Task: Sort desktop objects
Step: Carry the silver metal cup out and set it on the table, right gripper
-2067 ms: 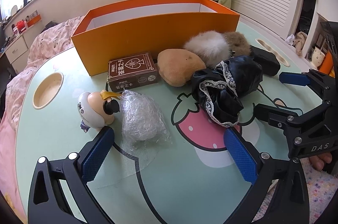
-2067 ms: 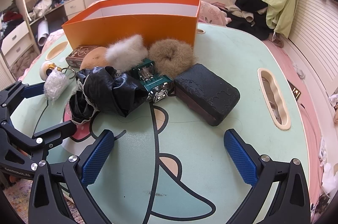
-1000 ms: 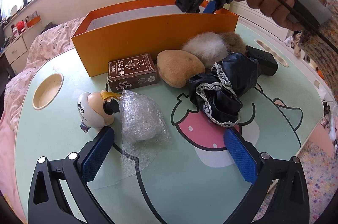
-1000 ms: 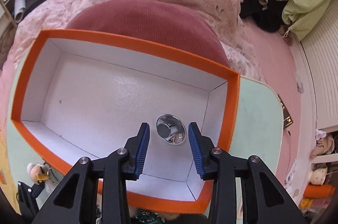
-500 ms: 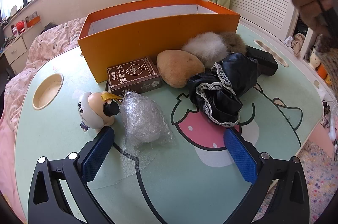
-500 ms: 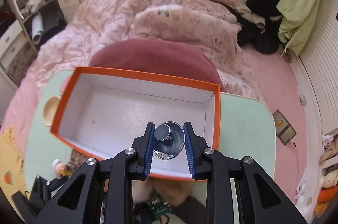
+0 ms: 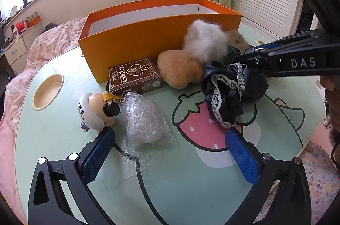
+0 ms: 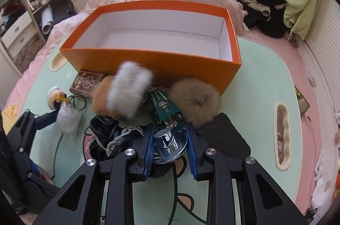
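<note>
3 fluffy puffs (image 8: 129,89), 1 orange box (image 8: 157,61)

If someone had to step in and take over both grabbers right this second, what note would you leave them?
Right gripper: jaws shut on a shiny metal cup, held above the pile, not over the box.
Left gripper: jaws open, empty, above the table near the plastic-wrapped bundle.
Orange box: nothing visible inside it.
On the table in front of the box: card box, figurine, tan pouch, white pompom, brown pompom, green toy, black lace cloth, black case.
Left: everything still needs sorting.
</note>
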Action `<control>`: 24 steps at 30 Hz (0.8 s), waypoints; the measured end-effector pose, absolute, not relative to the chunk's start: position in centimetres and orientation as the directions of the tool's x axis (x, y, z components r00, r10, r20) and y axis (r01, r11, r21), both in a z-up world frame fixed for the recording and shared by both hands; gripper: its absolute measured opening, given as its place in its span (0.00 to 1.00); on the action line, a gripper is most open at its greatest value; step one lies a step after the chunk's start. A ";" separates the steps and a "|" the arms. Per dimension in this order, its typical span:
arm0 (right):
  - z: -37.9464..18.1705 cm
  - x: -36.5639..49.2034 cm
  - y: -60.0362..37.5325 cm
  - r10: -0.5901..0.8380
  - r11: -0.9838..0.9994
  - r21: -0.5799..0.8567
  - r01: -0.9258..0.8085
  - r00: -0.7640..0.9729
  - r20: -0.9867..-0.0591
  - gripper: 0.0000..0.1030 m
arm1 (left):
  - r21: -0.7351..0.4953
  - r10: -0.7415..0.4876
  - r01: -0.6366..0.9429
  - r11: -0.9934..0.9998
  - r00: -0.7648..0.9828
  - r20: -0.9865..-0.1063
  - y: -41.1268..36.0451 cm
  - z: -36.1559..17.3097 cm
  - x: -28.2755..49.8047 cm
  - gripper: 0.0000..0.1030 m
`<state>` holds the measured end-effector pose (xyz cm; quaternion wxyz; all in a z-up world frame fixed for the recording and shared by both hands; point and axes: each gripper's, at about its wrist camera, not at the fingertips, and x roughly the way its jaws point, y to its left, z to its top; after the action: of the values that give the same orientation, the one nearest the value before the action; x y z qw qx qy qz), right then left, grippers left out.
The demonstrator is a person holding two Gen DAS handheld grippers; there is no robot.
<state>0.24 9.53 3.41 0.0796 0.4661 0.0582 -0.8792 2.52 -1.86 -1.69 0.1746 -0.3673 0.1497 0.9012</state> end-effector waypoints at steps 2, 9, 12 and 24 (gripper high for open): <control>3.3 0.4 9.0 -0.087 -0.973 -0.058 0.223 -0.588 -0.804 0.27 | 0.141 0.205 -0.426 -0.894 -0.669 -0.714 -1.9 -1.7 2.5 1.00; 4.9 2.0 10.7 -0.255 -0.959 0.100 0.265 -0.660 -0.706 0.72 | 0.139 0.208 -0.427 -0.894 -0.667 -0.715 -1.8 -1.7 2.5 1.00; 5.8 3.9 12.0 -0.207 -0.975 0.073 0.211 -0.731 -0.651 0.81 | 0.138 0.207 -0.426 -0.894 -0.667 -0.715 -1.9 -1.7 2.5 1.00; -0.1 7.3 11.7 -0.108 -0.972 -0.065 0.227 -0.672 -0.732 0.85 | 0.134 0.209 -0.427 -0.894 -0.664 -0.718 -1.9 -1.7 2.6 1.00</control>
<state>7.28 11.66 -0.06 0.0922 0.3942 0.0755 -0.9113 2.55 -1.85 -1.69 0.1765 -0.3701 0.1473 0.9001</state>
